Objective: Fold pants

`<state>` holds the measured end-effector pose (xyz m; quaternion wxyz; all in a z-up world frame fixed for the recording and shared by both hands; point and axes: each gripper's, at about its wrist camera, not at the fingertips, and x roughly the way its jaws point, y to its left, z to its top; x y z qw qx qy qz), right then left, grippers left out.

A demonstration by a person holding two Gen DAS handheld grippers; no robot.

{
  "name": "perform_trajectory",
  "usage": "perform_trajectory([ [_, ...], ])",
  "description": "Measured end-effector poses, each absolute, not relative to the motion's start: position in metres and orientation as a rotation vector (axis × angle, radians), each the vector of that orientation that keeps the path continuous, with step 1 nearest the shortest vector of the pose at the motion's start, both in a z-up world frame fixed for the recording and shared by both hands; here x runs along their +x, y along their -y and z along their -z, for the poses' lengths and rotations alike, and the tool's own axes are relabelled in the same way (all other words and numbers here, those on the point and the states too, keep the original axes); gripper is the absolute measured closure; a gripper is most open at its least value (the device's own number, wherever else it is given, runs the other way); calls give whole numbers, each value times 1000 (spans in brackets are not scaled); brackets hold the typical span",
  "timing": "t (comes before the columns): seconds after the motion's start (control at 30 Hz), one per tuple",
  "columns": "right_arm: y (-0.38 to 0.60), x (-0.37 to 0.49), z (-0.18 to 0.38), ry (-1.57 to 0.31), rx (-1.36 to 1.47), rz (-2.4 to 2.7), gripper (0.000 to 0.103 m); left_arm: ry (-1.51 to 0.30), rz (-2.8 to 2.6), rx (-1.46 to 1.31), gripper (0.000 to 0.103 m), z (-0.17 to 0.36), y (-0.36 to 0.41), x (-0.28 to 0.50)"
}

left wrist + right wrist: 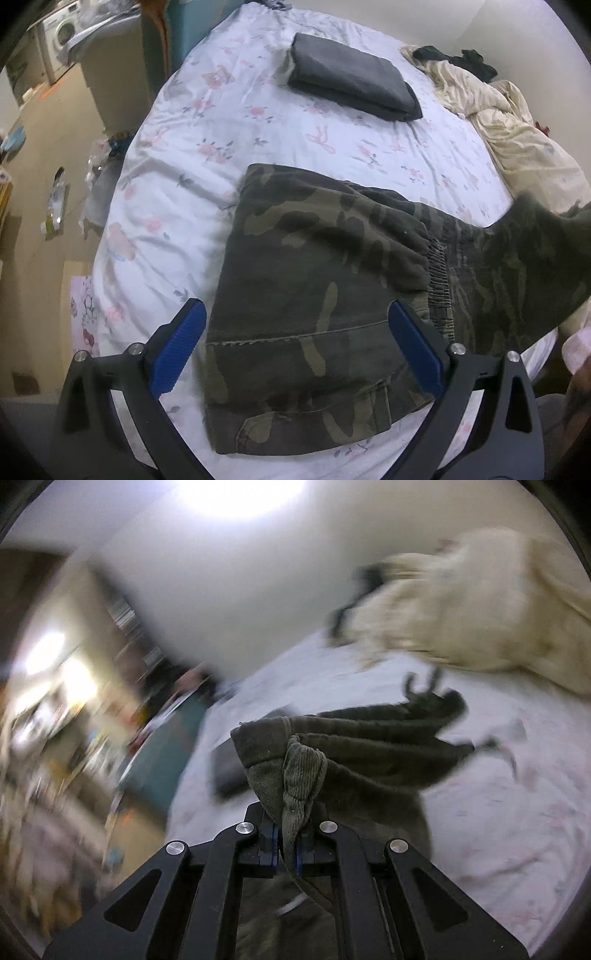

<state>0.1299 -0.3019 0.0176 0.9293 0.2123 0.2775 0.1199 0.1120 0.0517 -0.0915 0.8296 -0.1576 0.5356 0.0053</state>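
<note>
- The bed [177, 177], under a white sheet with pink flowers, is filling most of both views and is serving as the landmark
- The cream blanket [517, 140] is lying bunched along the bed's far right edge, with dark clothes [454, 57] sitting at its far end
- The camouflage pants [314, 280] are lying on the near part of the bed, partly folded, with the elastic waistband showing to the right and one end rising off the bed at the right
- The folded grey garment [351, 79] is resting flat on the bed, beyond the pants and well apart from them
- The left gripper [295, 347] is hanging over the pants near the bed's near edge, its blue pads spread wide and pressing on nothing
- The right gripper [286, 843] is pinching a bunched fold of the pants [303, 775] above the bed, jaws closed tight on the cloth
</note>
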Motion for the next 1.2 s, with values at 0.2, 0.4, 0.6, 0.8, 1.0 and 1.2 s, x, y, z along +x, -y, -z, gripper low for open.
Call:
perform_trajectory([
  [0.2, 165, 113, 66, -916, 137, -571, 97, -1132, -10, -352, 6, 88, -52, 115],
  [0.4, 132, 82, 134, -1164, -41, -632, 78, -1157, -5, -370, 6, 91, -52, 117],
  [0.6, 142, 65, 103, -1074, 17, -696, 34, -1156, 6, -357, 6, 90, -47, 118],
  [0.8, 180, 107, 131, -1117, 252, -502, 79, -1160, 13, -314, 6, 93, -38, 118],
  [1.0, 155, 115, 173, -1283, 289, -543, 75, -1138, 67, -258, 6, 92, -20, 117],
  [1.2, 232, 111, 121, -1095, 473, -411, 75, -1142, 124, -221, 6, 94, 0, 117],
])
